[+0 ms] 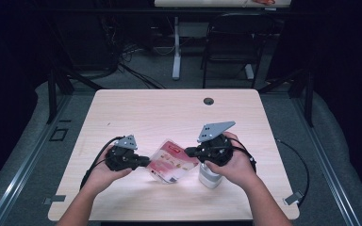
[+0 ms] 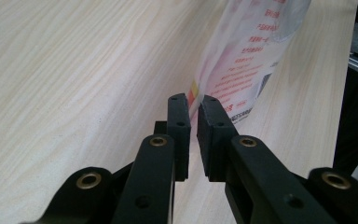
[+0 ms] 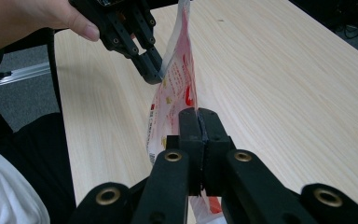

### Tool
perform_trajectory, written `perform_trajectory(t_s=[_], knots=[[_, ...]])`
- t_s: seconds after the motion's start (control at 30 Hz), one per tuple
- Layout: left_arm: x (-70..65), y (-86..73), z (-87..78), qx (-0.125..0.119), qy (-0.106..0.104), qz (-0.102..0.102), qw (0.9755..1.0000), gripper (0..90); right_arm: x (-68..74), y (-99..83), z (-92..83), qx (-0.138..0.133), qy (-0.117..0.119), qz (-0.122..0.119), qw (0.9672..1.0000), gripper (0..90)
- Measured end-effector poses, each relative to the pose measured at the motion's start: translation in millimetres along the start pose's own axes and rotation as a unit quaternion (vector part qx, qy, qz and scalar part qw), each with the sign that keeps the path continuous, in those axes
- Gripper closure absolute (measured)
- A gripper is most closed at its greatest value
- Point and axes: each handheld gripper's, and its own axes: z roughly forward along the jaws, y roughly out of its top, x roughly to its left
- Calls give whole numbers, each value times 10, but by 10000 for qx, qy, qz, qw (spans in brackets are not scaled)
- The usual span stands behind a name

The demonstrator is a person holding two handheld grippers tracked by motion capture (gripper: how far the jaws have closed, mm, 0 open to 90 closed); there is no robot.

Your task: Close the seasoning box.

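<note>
Gripping opposite edges of the pouch (image 1: 172,161), both grippers' fingers (image 3: 189,122) hold it above bare table (image 1: 169,113).

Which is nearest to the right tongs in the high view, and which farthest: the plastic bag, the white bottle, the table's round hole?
From the right tongs:
1. Plastic bag, gripped at its right edge.
2. White bottle, just below the hand.
3. Round hole, near the far edge.

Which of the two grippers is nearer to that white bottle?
Right. The right gripper hangs just above the white bottle, clamping the plastic bag; the left gripper grips the bag's far edge.
</note>
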Motion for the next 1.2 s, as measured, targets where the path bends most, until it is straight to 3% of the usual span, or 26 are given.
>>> perform_trajectory(t_s=[0.33,0.37,0.4,0.5,0.53,0.6,0.7,0.9,1.13,1.2], knots=[[-8,-3,1,14,-11,7,10000,822,35,48,28,6,4,-94,10000,879],[-15,-1,-9,50,74,2,10000,821,39,51,40,-37,17,-70,10000,878],[-6,-6,-7,-14,-24,-11,10000,821,36,57,43,-22,29,-86,10000,877],[-9,-4,-33,-13,68,-9,10000,815,37,74,61,-53,56,-79,9999,869],[2,-9,-40,-89,-38,-19,10000,810,41,82,66,-41,42,-96,9999,868],[0,-8,-78,-132,-26,-47,9999,800,53,101,80,-37,67,-126,9999,868],[6,-8,-138,-300,-171,-64,9994,779,78,139,112,-31,83,-165,9998,867],[-20,17,-237,-489,-179,-24,9986,693,101,206,190,-19,159,-214,9996,861],[-54,46,-268,-629,-114,82,9979,693,139,253,271,-10,278,-260,9993,856],[-61,50,-263,-626,-55,150,9979,728,146,263,282,13,281,-283,9992,855]])
